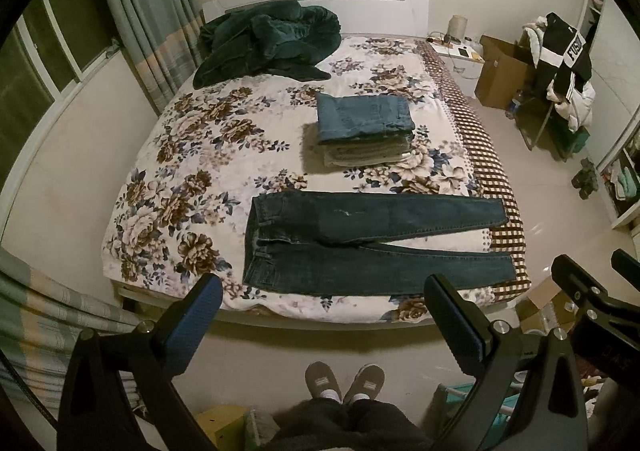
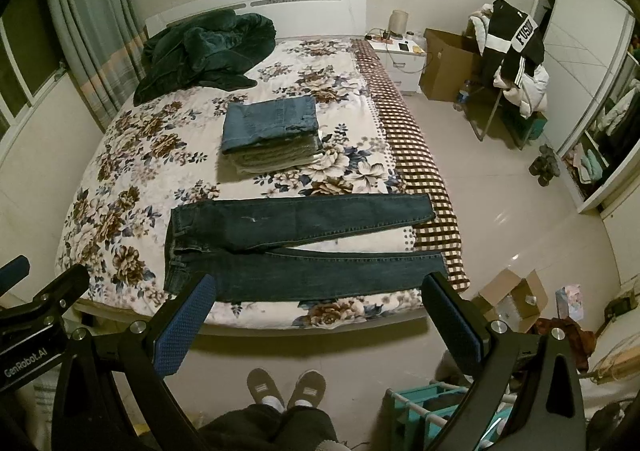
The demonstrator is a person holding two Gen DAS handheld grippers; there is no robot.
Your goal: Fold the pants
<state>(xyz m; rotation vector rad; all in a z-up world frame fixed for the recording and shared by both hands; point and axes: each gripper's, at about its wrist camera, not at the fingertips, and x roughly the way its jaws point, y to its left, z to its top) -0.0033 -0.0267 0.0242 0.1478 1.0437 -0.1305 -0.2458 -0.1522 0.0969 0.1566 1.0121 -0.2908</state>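
Dark blue jeans [image 1: 360,243] lie flat across the near part of the flowered bed [image 1: 192,155], waistband to the left, legs running right, slightly spread. They also show in the right wrist view [image 2: 296,251]. My left gripper [image 1: 324,315] is open and empty, held above the floor in front of the bed's near edge. My right gripper [image 2: 316,315] is open and empty too, beside the left one, and shows at the right edge of the left wrist view [image 1: 596,275]. Neither touches the jeans.
A stack of folded clothes [image 1: 364,127] topped by lighter jeans sits mid-bed. A dark green blanket [image 1: 268,39] is heaped by the headboard. A nightstand [image 2: 400,51], cardboard boxes [image 2: 452,63], a clothes-laden chair [image 2: 512,67] and a wardrobe stand on the right. My slippered feet [image 1: 344,381] are on the floor.
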